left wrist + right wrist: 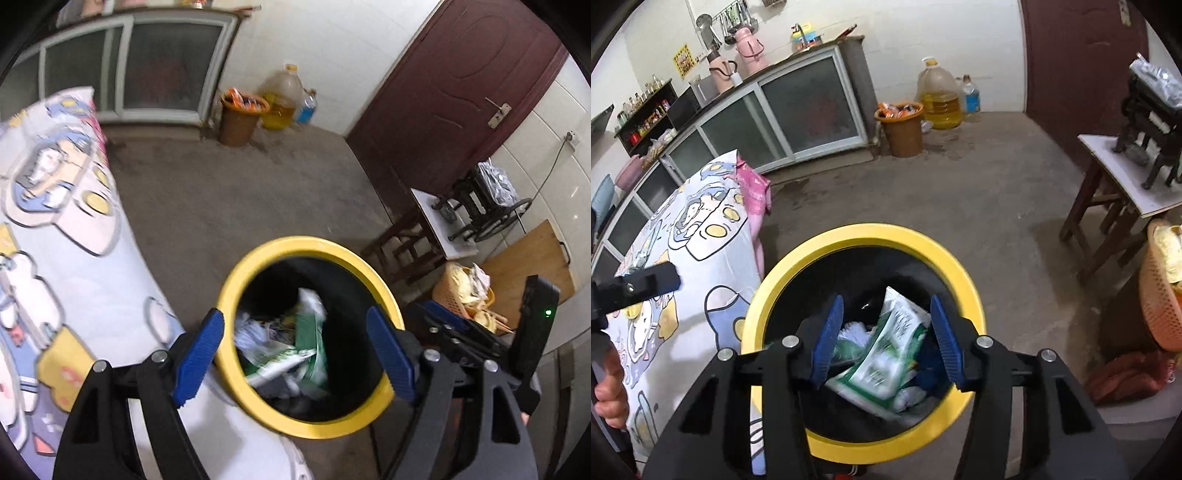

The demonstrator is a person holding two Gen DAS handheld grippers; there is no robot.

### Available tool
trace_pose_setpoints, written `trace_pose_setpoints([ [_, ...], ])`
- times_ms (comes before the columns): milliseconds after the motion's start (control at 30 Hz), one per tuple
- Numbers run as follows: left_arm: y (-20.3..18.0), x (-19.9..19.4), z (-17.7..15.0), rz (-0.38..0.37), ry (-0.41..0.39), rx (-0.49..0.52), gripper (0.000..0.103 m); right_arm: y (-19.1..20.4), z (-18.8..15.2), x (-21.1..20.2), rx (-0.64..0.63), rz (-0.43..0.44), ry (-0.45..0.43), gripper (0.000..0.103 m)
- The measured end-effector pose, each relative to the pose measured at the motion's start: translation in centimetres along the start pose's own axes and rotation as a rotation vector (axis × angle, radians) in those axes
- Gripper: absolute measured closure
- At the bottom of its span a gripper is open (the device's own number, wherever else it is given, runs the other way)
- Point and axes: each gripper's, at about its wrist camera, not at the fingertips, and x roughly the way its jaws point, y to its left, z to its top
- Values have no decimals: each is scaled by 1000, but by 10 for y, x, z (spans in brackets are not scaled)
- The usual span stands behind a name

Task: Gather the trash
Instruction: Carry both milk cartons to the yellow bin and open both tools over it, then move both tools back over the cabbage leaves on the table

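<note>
A black bin with a yellow rim (258, 258) stands on the floor beside the table; it also shows in the right wrist view (812, 243). Inside lie green and white wrappers (306, 347) and crumpled white paper (247, 332); the right wrist view shows a green and white packet (890, 354). My left gripper (295, 354) is open and empty above the bin's mouth. My right gripper (886, 339) is open and empty above the bin, with the packet below its fingers. The right gripper's body (532, 325) shows at the right of the left wrist view.
A table with a cartoon-print cloth (701, 258) is left of the bin. An orange bin (903, 125), an oil jug (938, 96) and a bottle stand by the far cabinet. A wooden stool (1108, 206) with a dark machine and an orange basket (1160, 295) are right.
</note>
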Motion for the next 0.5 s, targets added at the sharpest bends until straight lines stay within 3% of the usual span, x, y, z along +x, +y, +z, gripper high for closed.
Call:
trace_pose_setpoints([
  [233,30,-58,-22,73,-114,36,24,17,-15,-23,-47,9,-67,55],
  [500,101,-144,-60,283,-239,38,23,85,-26,-46,-226,107,-147,55],
])
